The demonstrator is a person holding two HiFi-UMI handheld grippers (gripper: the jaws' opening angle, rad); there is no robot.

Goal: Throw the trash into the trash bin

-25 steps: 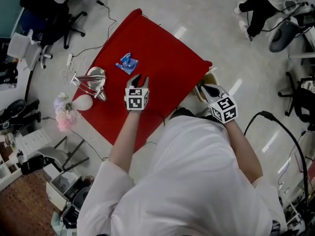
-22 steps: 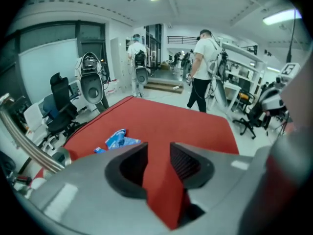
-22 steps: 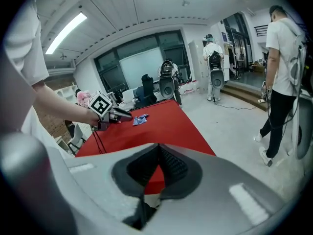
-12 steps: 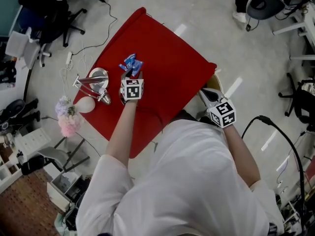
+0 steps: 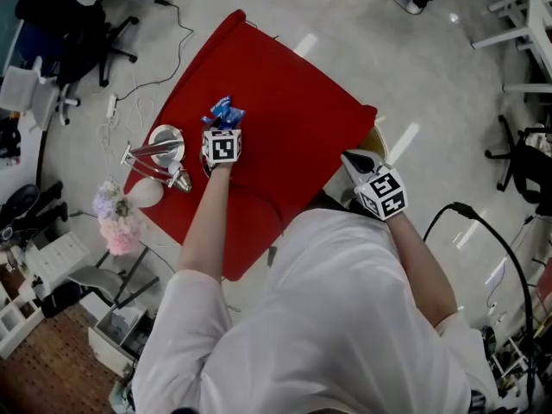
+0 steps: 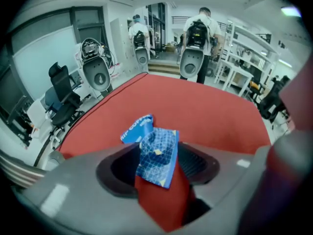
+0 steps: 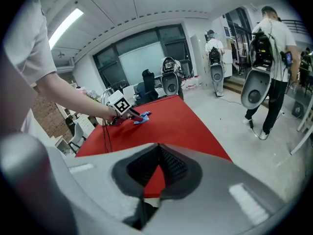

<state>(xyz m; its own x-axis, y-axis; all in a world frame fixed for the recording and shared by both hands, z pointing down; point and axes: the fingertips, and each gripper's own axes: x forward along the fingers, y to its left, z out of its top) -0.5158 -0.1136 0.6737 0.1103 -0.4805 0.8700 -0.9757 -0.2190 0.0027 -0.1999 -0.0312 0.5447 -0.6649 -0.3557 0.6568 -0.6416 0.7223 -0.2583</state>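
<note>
Left gripper [image 5: 221, 128] was lowered onto the red table [image 5: 293, 93]. Its jaws had just been opening and stood wide apart on either side of the blue wrapper [image 6: 155, 153] lying there, without pressing it. Right gripper [image 5: 354, 159] was closed, empty, beside the table's edge.

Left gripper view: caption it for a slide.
Left gripper, fingers just opening, straddles crumpled blue plastic wrapper on red cloth.

trash: blue wrapper [image 6: 155, 153] | crumpled, white print | on red table [image 6: 205, 106] | bin: perhaps the tan rim [image 5: 377, 139] beside table
</note>
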